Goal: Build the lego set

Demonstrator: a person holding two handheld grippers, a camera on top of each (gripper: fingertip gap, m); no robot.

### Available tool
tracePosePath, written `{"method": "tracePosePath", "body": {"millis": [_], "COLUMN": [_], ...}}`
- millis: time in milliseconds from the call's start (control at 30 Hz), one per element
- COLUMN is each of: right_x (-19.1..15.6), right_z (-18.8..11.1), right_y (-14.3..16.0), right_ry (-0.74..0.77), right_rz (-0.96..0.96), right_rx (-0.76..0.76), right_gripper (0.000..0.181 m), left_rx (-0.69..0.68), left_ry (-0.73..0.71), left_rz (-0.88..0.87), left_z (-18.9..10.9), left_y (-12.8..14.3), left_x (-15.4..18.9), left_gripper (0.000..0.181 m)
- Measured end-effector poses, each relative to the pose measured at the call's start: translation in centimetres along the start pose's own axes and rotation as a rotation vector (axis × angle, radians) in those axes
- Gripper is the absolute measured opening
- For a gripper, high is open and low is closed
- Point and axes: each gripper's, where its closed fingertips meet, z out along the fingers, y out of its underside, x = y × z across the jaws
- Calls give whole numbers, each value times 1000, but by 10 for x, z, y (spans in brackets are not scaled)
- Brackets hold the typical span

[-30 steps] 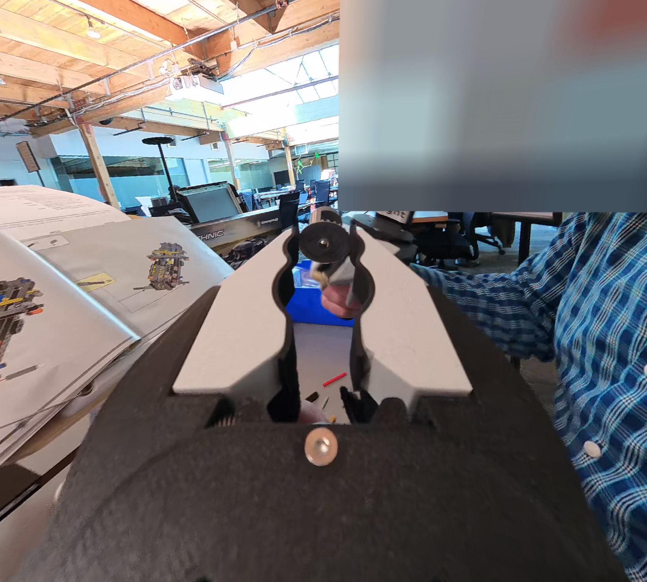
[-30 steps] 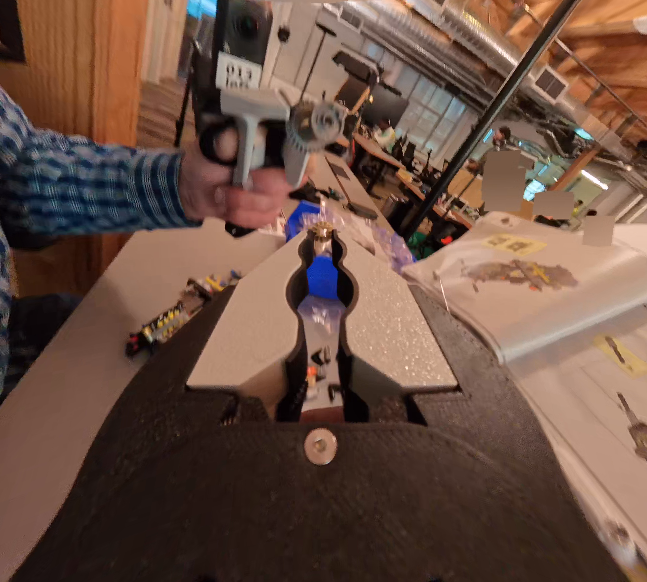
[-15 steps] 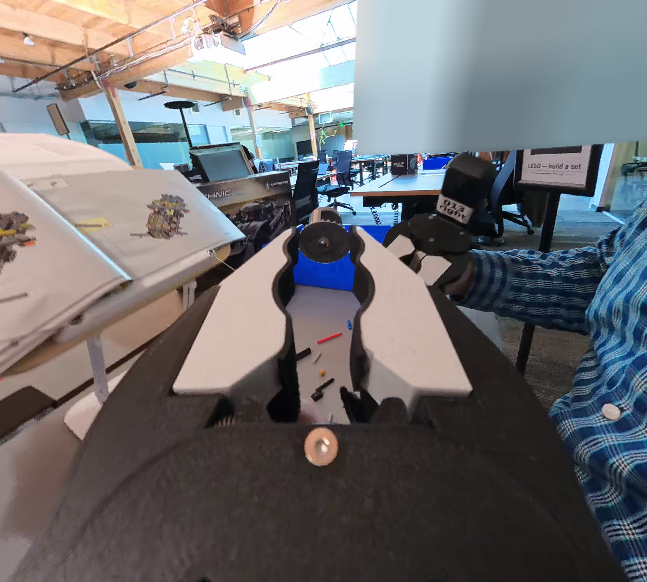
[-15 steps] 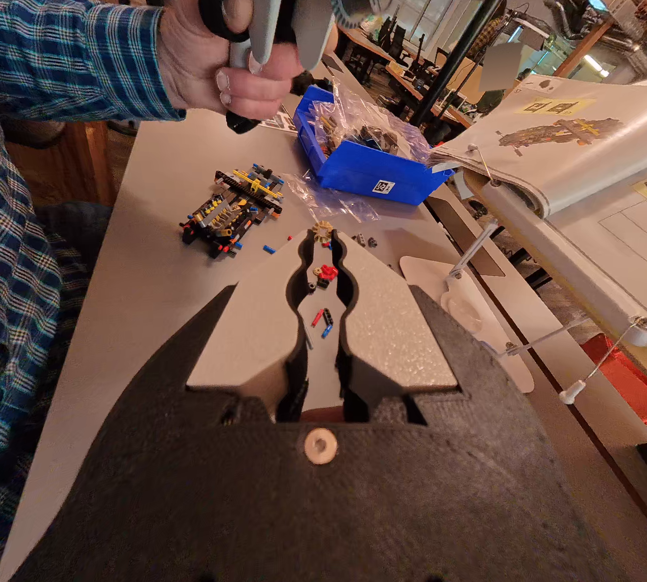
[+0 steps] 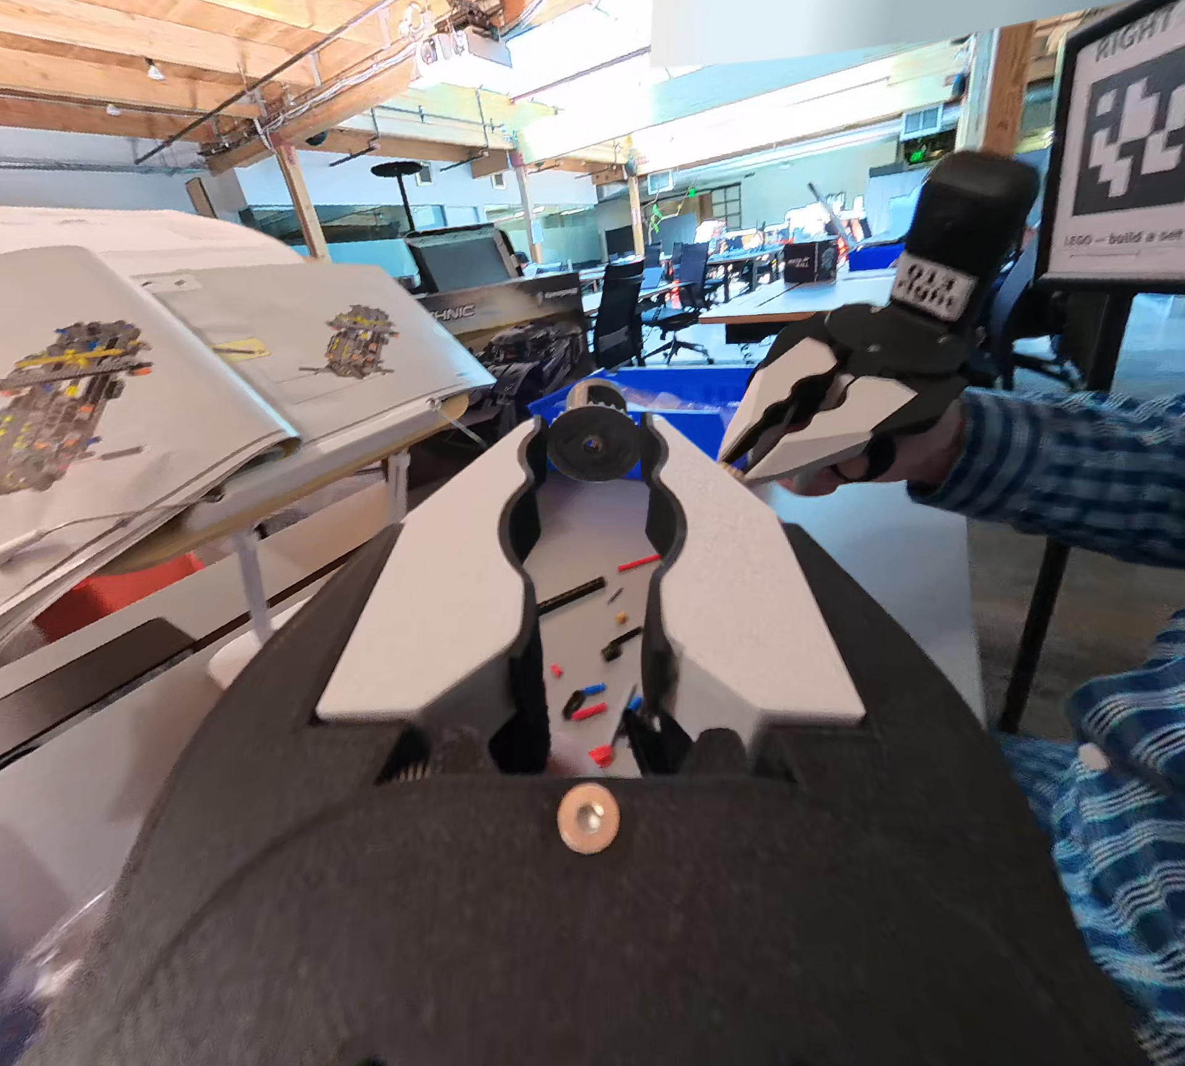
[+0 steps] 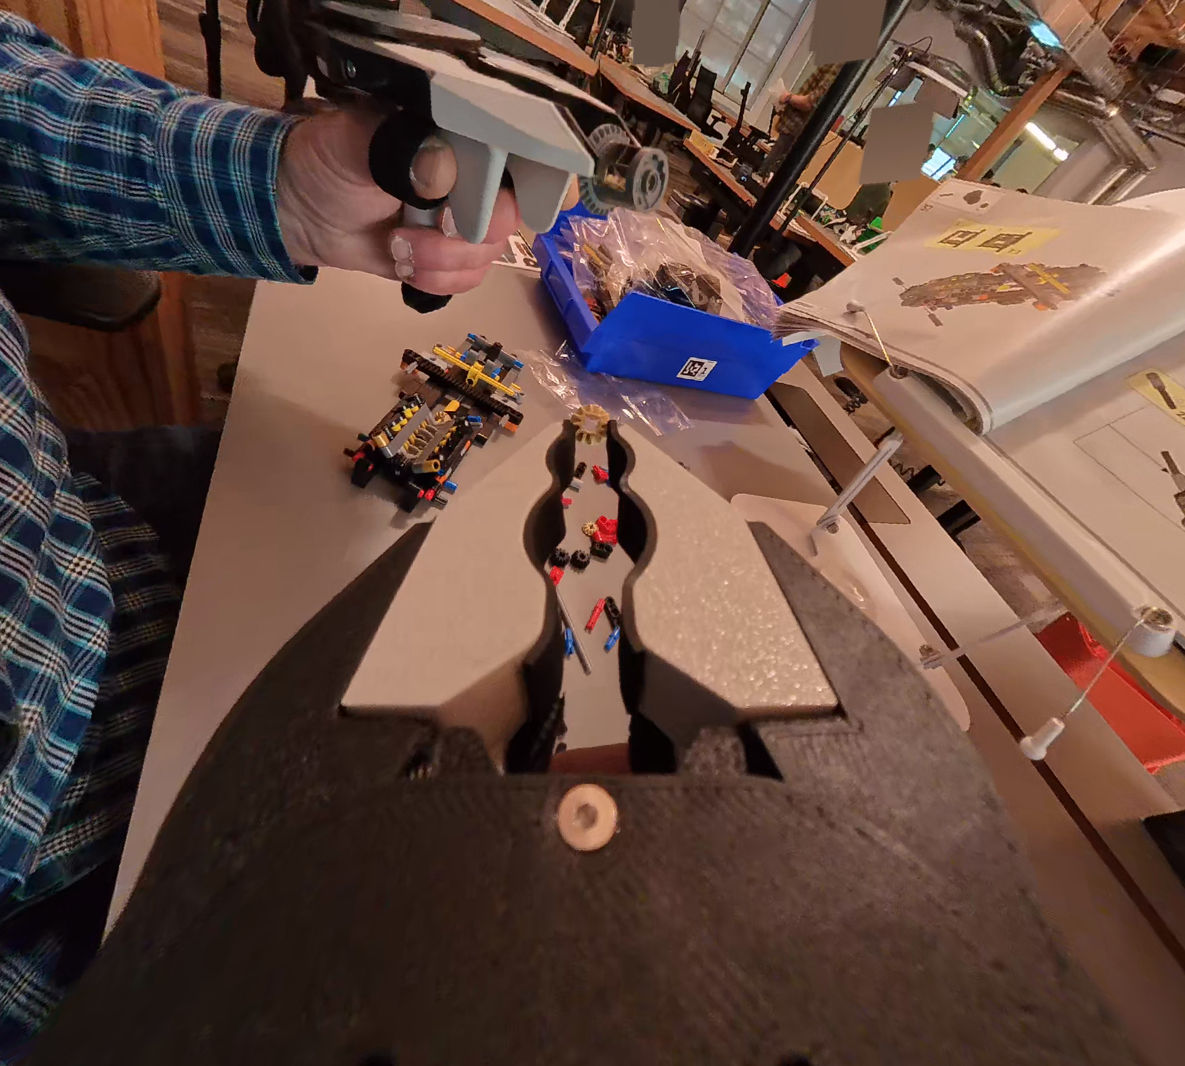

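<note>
My left gripper (image 5: 593, 445) is shut on a grey gear housing (image 5: 593, 446), held in the air above the table; it also shows in the right wrist view (image 6: 625, 182) with its gear housing (image 6: 631, 181). My right gripper (image 6: 588, 426) is shut on a small tan gear (image 6: 588, 423), above the table; it shows in the left wrist view (image 5: 737, 467) to the right of the left one. A partly built black, yellow and blue lego chassis (image 6: 439, 416) lies on the table. Small loose pieces (image 6: 593, 548) lie below the right gripper.
A blue bin (image 6: 667, 342) with a clear bag of parts stands behind the chassis. An open instruction book (image 6: 1000, 291) rests on a stand at the table's right side; it appears at left in the left wrist view (image 5: 192, 381). A person's plaid sleeve (image 6: 128, 163) is at left. One gripper's finger ends stand about 10 cm off the other's.
Both grippers have tilted down toward the table. The right gripper has moved away from the left one to its right, and the left has dropped lower. Each still holds its piece.
</note>
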Motion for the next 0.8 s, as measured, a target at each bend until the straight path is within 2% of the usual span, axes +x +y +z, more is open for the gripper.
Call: {"method": "tracePosePath", "body": {"millis": [433,800], "right_x": [5,14], "right_z": [44,77], "right_y": [-5,-14], "right_ry": [20,-5], "right_rz": [53,61], "right_rx": [20,47], "right_gripper": [8,8], "left_rx": [2,7], "left_ry": [-127,-139], "left_rz": [-13,-26], "left_z": [-30,-32], "left_y": [17,24], "left_x": [-48,-60], "left_gripper": [26,26]}}
